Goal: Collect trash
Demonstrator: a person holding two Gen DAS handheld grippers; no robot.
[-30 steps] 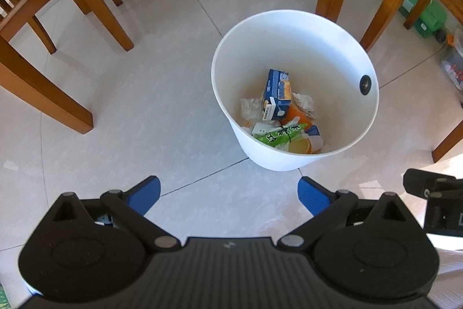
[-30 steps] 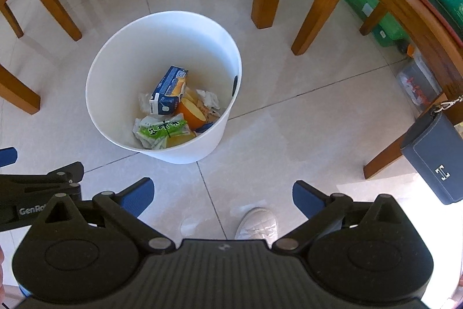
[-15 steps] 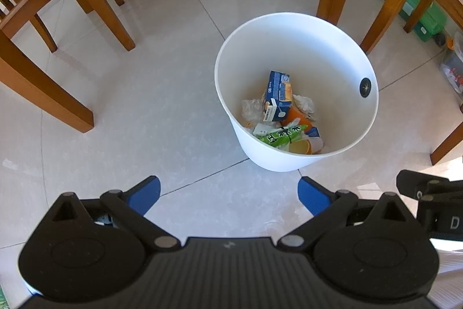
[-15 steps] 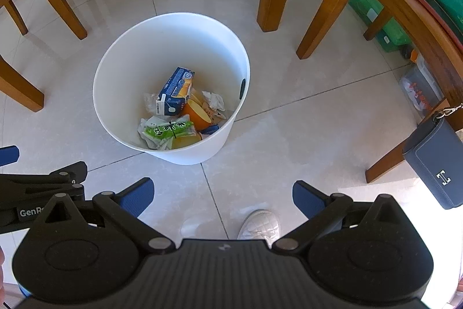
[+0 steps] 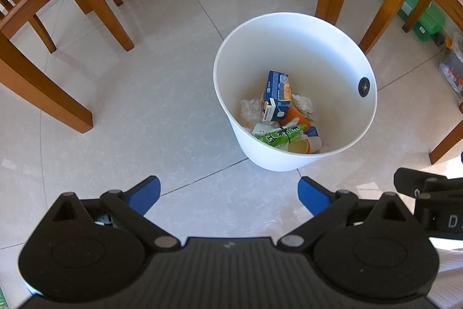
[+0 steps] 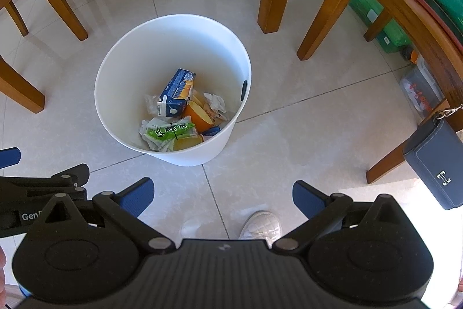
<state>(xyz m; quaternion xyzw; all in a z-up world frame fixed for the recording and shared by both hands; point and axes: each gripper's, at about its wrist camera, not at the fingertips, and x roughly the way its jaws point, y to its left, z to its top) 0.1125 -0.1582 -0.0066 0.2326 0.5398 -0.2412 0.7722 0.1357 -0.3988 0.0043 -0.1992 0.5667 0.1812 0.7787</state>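
Both grippers hang above the tiled floor [image 6: 303,118], aimed down at the white bin [image 6: 127,112]. Left gripper [image 5: 228,193]: jaws spread wide, nothing between the blue pads [image 5: 312,197]. Right gripper [image 6: 222,196]: same, jaws apart and empty.

The trash sits at the bottom of the bin, in a loose heap toward the near wall. Blue carton [image 6: 176,91] leans on top of the pile, tilted; green wrapper [image 6: 169,131] lies flat at the near side; an orange cup [image 6: 196,113] between them; crumpled white paper [image 6: 215,102] to the right. No loose litter is visible on the floor in either view (a white shoe [image 6: 262,225] shows below the right gripper).

Handling judgement: all contents look light. The carton is probably stiff enough to take by its narrow sides but would dent under a hard squeeze. The wrapper is thin, slick film and best pinched at a crimped end. The paper is soft and can be gripped anywhere. The bin itself looks like thin rigid plastic, light; the only hold is the rim, one finger inside the wall and one outside. It may tip if lifted from one side.
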